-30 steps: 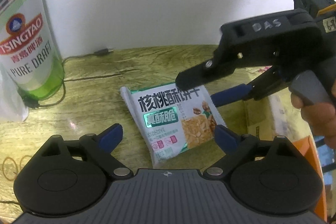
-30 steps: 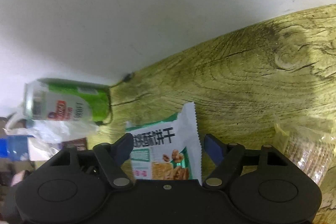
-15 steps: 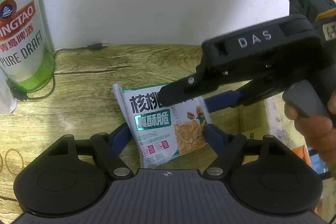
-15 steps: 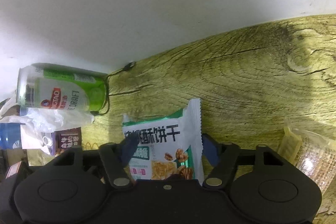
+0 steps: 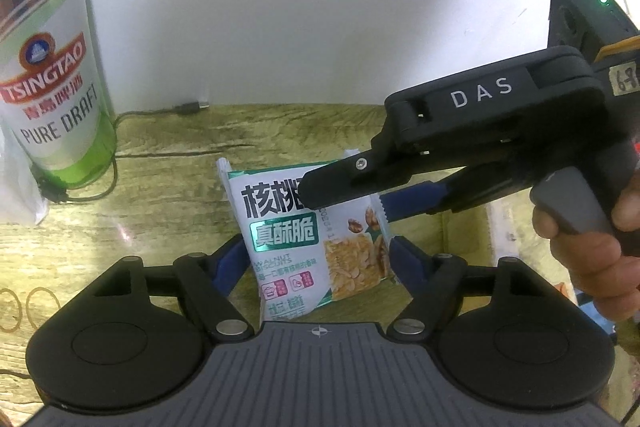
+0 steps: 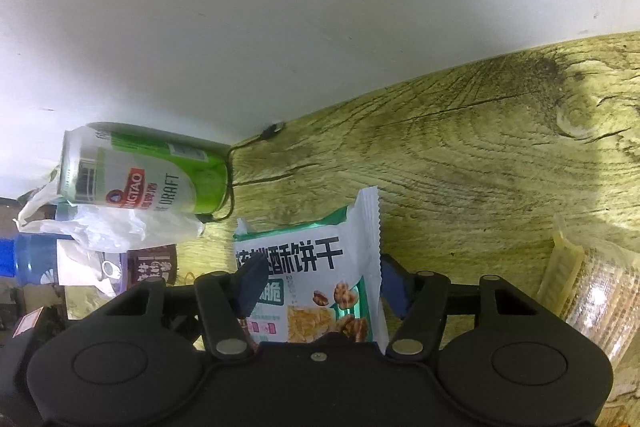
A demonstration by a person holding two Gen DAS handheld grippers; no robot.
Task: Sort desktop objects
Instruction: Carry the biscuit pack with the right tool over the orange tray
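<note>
A white and green walnut biscuit packet [image 5: 288,239] sits tilted up over the wood-grain table [image 5: 168,195]. My left gripper [image 5: 316,259] holds its lower part, with a blue pad against each side edge. My right gripper [image 5: 352,203] comes in from the right, held by a person's hand [image 5: 592,251]. Its black finger lies over the packet's top face and its blue finger is behind the top edge. In the right wrist view the packet [image 6: 320,267] fills the gap of the right gripper [image 6: 322,281], whose jaws are closing on it.
A green Tsingtao beer can [image 5: 56,99] stands at the left by the white wall, with a black cable [image 5: 188,108] beside it. A white plastic bag [image 6: 112,227] and a brown packet [image 6: 152,263] lie left. A clear cracker pack [image 6: 592,287] lies right.
Both grippers' jaws have narrowed onto the biscuit packet. The right gripper's fingers moved down over its top, and the packet went from lying flat to tilted up.
</note>
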